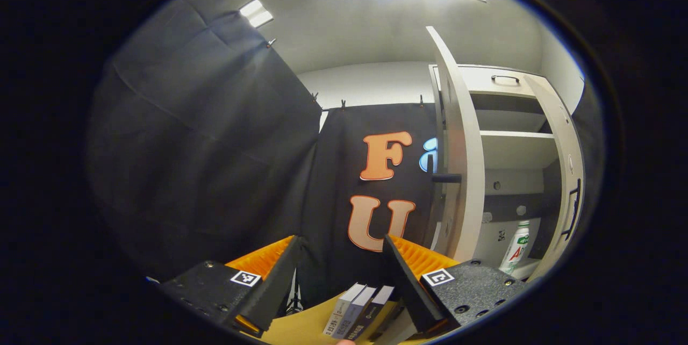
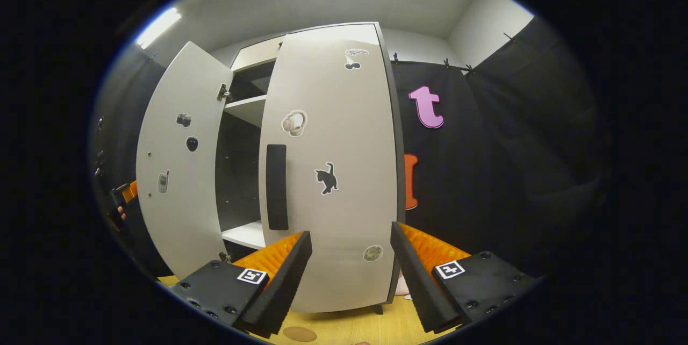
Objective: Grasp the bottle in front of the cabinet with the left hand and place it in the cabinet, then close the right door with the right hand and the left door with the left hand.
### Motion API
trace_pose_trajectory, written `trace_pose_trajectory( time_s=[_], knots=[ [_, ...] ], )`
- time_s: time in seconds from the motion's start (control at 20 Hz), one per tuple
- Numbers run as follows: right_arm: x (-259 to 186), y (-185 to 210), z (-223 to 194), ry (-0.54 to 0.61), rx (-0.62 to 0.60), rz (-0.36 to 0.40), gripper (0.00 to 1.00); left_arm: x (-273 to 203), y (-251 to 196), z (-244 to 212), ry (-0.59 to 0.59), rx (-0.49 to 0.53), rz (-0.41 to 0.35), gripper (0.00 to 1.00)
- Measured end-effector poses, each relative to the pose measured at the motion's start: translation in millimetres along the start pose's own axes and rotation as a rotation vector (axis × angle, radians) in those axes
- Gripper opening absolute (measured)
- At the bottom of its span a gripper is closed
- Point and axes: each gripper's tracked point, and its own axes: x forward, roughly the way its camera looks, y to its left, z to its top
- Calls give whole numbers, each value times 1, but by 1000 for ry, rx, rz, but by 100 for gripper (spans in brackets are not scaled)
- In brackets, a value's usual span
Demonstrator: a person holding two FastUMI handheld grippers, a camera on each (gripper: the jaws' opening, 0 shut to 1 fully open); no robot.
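At the bottom of the left gripper view, the left claw [image 1: 341, 267] stands wide and holds nothing; its fingers [image 1: 411, 286] are flat wedges with ribbed inner faces, and each carries a small square marker on a grainy block. Between them lie three thin boxes [image 1: 357, 310] on the wooden bench [image 1: 306, 326], cut off by the lower edge. Farther right is the cabinet [image 1: 505, 135], made of smooth pale boards, with its left door [image 1: 459, 173] seen almost edge-on and a dark bar handle on it. On the lowest shelf inside stands the bottle [image 1: 516, 245], white with a green cap, upright; its base is hidden behind the claw's block. At the bottom of the right gripper view, the right claw [image 2: 349, 264] is also wide and empty, just before the right door [image 2: 333, 173], which is nearly shut and bears small stickers and a dark rectangular handle [image 2: 277, 186]. Far left in this view, small and hard to make out, a hand with the other claw shows behind the open door.
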Motion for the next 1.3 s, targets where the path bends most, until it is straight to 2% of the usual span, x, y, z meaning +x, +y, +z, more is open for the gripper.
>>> trace_pose_trajectory(
  time_s=[0.15, 0.45, 0.7, 1.0, 1.3],
  knots=[
    [-1, -7, -2, 5, 8, 2, 98, -1, -9, -1, 14, -26, -62, 92],
    [-5, -20, -4, 23, 4, 26, 98, -22, -18, 2, 13, -46, -22, 92],
    [-13, -34, 2, 17, -3, 25, 98, -23, -23, 0, 33, -47, -47, 92],
    [-25, -42, 4, 12, -8, 22, 98, -44, -63, 3, 31, -35, -138, 92],
    [-40, -54, 7, 3, -12, -6, 97, -55, -107, -1, 46, -80, -223, 92]
  ],
)
